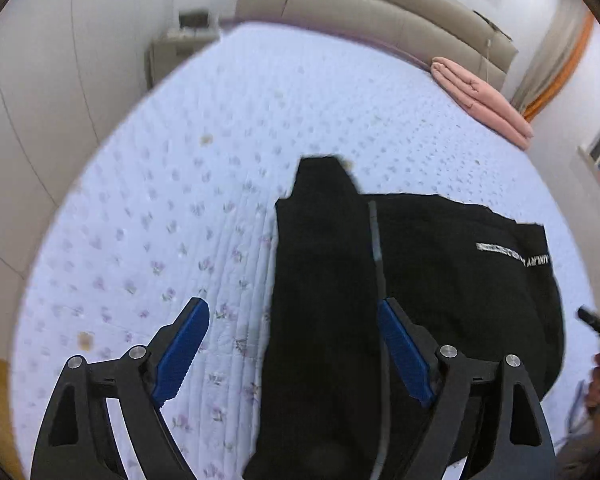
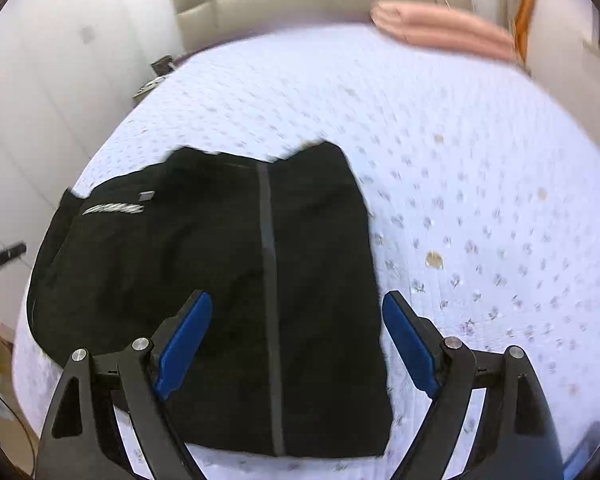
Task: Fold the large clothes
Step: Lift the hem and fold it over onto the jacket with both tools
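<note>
A large black garment (image 1: pixel 440 280) with a grey zip line and white lettering lies partly folded on the bed; it also shows in the right wrist view (image 2: pixel 220 264). A sleeve or side panel lies folded over its left part in the left wrist view. My left gripper (image 1: pixel 294 312) is open and empty, hovering above the garment's left edge. My right gripper (image 2: pixel 296 308) is open and empty, hovering above the garment's right part near its right edge. The other gripper shows at each view's side edge.
The bed has a pale blue floral quilt (image 1: pixel 180 200), also in the right wrist view (image 2: pixel 480 200). A folded pink cloth (image 1: pixel 484 100) lies at the far right by the beige headboard (image 1: pixel 380 4). White wardrobes stand at the left. A nightstand (image 1: pixel 180 48) is at the far left corner.
</note>
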{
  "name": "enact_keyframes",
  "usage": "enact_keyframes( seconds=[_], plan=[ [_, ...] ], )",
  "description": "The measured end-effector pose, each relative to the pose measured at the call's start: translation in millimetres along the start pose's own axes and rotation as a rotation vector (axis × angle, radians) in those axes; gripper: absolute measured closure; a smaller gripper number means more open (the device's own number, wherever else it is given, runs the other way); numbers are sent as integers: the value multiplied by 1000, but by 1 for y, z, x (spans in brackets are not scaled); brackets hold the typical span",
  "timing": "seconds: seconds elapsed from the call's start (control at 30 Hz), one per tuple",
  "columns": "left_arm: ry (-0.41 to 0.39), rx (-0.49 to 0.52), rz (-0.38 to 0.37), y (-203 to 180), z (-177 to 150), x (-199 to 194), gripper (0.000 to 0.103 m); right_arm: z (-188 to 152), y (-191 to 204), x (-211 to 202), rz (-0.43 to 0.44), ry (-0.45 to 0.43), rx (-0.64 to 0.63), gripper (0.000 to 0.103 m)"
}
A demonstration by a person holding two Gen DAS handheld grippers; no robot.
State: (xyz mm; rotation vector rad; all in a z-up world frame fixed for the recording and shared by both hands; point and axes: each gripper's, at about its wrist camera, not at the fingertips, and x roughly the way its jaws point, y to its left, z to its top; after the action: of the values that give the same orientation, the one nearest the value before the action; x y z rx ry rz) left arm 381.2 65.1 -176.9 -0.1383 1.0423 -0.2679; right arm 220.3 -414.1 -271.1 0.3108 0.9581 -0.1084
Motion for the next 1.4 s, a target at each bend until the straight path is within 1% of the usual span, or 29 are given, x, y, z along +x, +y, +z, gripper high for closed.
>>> enact_keyframes(
  seconds=[0.03,0.17,0.23,0.3,0.37,0.4,0.47,0.5,0.53,0.57,0.6,0.63,0.67,0.7,0.73,0.83,0.87,0.93,0.97,1.0,1.03,1.07,1.1,1.17,1.23,1.27,1.3,1.33,1.4],
  plan=[
    [52,-42,-54,14,1,16,16,1,-10,10,19,17,31,14],
    [166,-142,-224,37,-8,59,16,-6,-35,43,98,72,123,14],
    [210,-188,-344,41,-17,77,16,-11,-47,61,184,99,168,14],
    [240,-209,-414,40,-21,90,16,-14,-58,73,301,118,208,14],
    [267,-215,-455,35,-23,104,16,-17,-65,84,384,132,241,14],
    [272,-220,-467,32,-23,107,16,-18,-69,87,417,128,251,13],
    [279,-230,-499,27,-22,114,17,-18,-70,90,447,121,237,13],
    [280,-232,-503,24,-19,115,23,-17,-68,90,460,126,227,16],
    [275,-242,-506,22,-18,116,35,-19,-66,90,486,128,222,22],
    [264,-245,-493,19,-17,114,43,-19,-61,88,530,129,216,44],
    [236,-228,-473,15,-17,108,55,-18,-57,83,514,113,197,49],
    [220,-214,-462,11,-15,104,59,-18,-50,75,491,94,163,54],
    [184,-192,-447,5,-16,92,66,-18,-48,70,482,84,156,64],
    [154,-182,-451,0,-16,82,69,-19,-45,61,474,68,152,70],
    [104,-172,-479,-5,-16,65,70,-12,-48,54,473,52,147,73],
    [36,-148,-523,-18,-20,23,73,-19,-34,18,478,16,127,78],
    [15,-118,-520,-26,-24,1,74,-23,-25,2,471,7,103,80],
    [2,-107,-521,-26,-30,-25,74,-33,-9,-27,470,-13,71,85],
    [-9,-102,-525,-24,-36,-43,74,-40,-1,-47,521,-32,71,90],
    [-18,-97,-528,-17,-40,-57,74,-47,10,-69,530,-52,55,90],
    [-19,-85,-525,-16,-52,-74,74,-55,24,-86,473,-58,19,90],
    [-14,-76,-524,-13,-60,-83,74,-62,35,-94,435,-42,-11,90],
    [-9,-72,-515,-12,-68,-88,74,-73,46,-101,429,-19,-33,90],
    [9,-83,-496,0,-93,-96,75,-94,60,-100,404,43,-53,90],
    [35,-168,-493,26,-106,-91,75,-106,70,-89,361,78,-63,90],
    [29,-230,-484,46,-113,-85,77,-106,65,-88,356,80,-53,90],
    [21,-252,-476,55,-114,-83,78,-102,63,-87,334,61,-56,90],
    [16,-276,-452,68,-116,-76,78,-95,65,-85,286,37,-85,90],
    [36,-358,-429,93,-123,-54,79,-71,70,-64,231,39,-123,77]
  ],
)
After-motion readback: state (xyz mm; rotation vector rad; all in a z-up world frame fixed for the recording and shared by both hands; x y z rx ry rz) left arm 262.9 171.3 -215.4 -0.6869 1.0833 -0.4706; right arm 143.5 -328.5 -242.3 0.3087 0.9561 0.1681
